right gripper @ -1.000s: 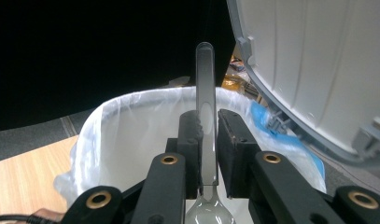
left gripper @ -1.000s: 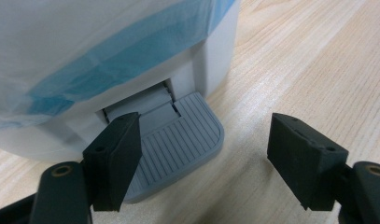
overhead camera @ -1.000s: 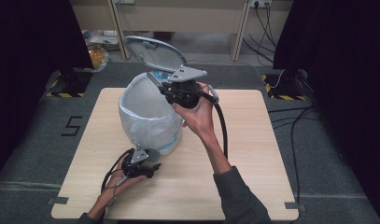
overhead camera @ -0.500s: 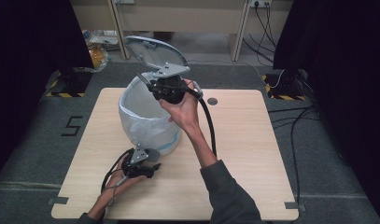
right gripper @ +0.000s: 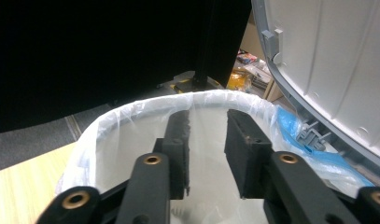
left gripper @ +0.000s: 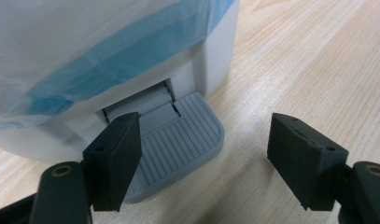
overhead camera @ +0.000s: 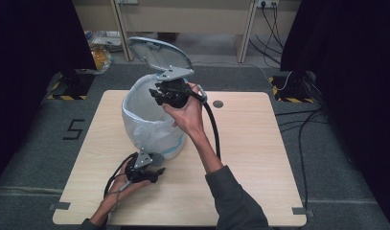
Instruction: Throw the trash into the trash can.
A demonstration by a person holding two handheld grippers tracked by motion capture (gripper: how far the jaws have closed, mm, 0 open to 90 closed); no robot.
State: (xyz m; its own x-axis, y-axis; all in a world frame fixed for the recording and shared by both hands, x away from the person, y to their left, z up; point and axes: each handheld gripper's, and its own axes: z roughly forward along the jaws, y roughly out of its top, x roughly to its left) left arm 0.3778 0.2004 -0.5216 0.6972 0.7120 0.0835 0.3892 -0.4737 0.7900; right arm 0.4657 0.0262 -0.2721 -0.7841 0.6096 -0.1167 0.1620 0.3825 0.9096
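Hovering over the lined bin (overhead camera: pixel 152 124), right gripper (right gripper: pixel 207 140) fingers just parting, empty; left gripper (left gripper: pixel 201 154) fingers apart beside the pedal (left gripper: pixel 178 144)

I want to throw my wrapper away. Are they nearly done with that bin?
Lid is up and the bag lines the bin. Left gripper has a jaw over the pedal; right gripper, above the bin, has just been opening, nothing between its jaws. Probably left: closing the lid.

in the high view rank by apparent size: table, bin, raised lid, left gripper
1. table
2. bin
3. raised lid
4. left gripper, though it sits nearer the camera than the lid, so that gap is less sure
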